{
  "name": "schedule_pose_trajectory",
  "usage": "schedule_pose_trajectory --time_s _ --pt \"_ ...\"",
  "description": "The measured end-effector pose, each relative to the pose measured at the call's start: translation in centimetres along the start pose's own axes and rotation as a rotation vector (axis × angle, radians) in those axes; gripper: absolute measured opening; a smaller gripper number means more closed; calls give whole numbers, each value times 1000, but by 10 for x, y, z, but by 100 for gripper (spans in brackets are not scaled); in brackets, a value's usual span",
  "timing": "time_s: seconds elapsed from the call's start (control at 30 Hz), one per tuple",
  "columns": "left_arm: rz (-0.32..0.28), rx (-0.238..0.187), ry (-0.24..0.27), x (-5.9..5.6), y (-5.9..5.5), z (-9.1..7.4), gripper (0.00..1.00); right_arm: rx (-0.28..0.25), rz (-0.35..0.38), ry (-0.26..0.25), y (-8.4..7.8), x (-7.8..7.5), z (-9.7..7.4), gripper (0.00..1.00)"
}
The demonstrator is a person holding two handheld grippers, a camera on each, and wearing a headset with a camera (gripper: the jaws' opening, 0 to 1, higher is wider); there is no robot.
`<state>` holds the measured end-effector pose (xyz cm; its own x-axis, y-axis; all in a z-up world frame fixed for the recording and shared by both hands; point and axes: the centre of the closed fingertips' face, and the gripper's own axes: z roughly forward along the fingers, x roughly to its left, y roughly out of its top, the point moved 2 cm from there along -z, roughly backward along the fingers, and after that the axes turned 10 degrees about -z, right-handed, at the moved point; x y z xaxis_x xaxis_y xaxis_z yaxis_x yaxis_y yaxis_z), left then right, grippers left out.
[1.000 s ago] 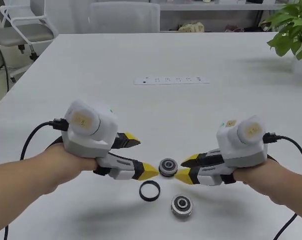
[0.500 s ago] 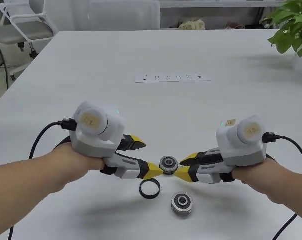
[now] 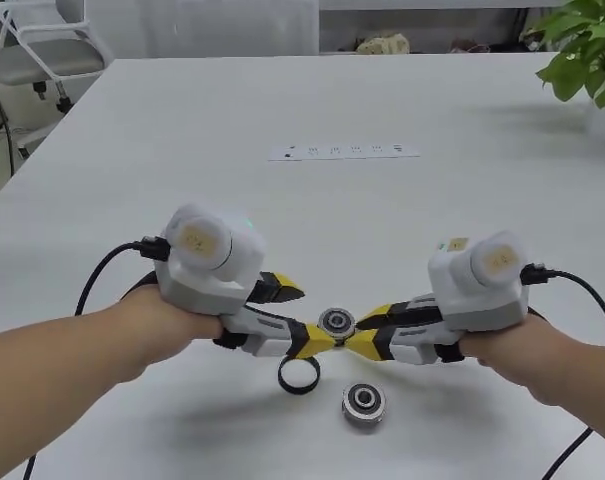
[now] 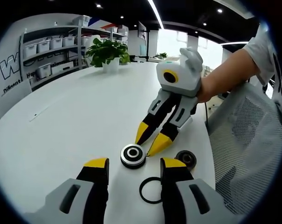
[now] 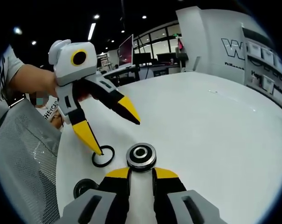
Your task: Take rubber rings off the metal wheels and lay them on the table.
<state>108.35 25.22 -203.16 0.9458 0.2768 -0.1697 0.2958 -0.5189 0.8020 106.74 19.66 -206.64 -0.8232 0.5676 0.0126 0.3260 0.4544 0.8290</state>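
Note:
A metal wheel (image 3: pixel 336 322) with a silver rim and dark hub lies on the white table (image 3: pixel 382 220), also seen as wheel (image 4: pixel 133 155) and wheel (image 5: pixel 141 156). My left gripper (image 3: pixel 308 316) is open, its lower jaw tip beside the wheel's left edge. My right gripper (image 3: pixel 364 328) faces it from the right, narrowly open, tips just short of the wheel. A loose black rubber ring (image 3: pixel 298 373) lies flat in front. A second wheel (image 3: pixel 364 399), darker round its edge, lies near ring (image 4: pixel 152 190). Left gripper (image 5: pixel 118 136) and right gripper (image 4: pixel 149 142) face each other.
A white power strip (image 3: pixel 344 151) lies mid-table farther back. A potted plant (image 3: pixel 582 60) stands at the far right corner and an office chair (image 3: pixel 32 50) beyond the far left edge. Black cables (image 3: pixel 102 275) trail from both grippers.
Both grippers have closed in on the middle wheel from either side, the left one moving right the most. The right gripper's jaws have narrowed. Ring and second wheel stayed put.

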Motion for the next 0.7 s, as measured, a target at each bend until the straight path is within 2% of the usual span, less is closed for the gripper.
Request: schedule_pose_trajectory --time_s 0.33,0.7 --pt "6 11 -14 -3 -1 6 39 -9 -1 -9 0 -2 1 12" --pt "22 24 -21 -3 1 13 33 -13 -9 -9 -1 -2 0 7"
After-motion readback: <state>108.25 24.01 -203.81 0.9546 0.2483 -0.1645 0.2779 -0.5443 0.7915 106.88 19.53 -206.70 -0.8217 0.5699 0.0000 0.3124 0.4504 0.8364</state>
